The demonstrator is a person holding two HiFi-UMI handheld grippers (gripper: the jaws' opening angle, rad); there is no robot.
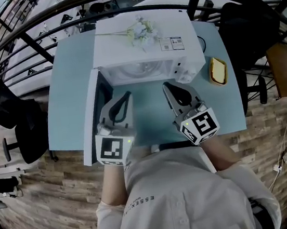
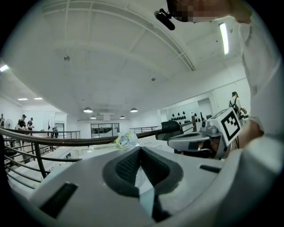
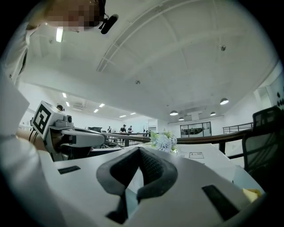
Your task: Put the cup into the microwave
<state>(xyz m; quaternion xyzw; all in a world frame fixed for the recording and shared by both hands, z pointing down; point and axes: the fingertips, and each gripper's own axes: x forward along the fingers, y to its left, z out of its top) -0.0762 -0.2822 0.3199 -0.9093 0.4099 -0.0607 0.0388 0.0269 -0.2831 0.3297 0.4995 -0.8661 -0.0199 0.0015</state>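
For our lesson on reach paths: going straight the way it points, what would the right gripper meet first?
Probably the microwave, near the right edge of its open cavity; only bare table lies between it and the right gripper. Height is hard to judge.

White microwave (image 1: 144,38) stood upright at far-centre of table (image 1: 72,94), front facing near. Door (image 1: 91,124) was swung fully open to left, approx. square to front; cavity interior light-coloured.
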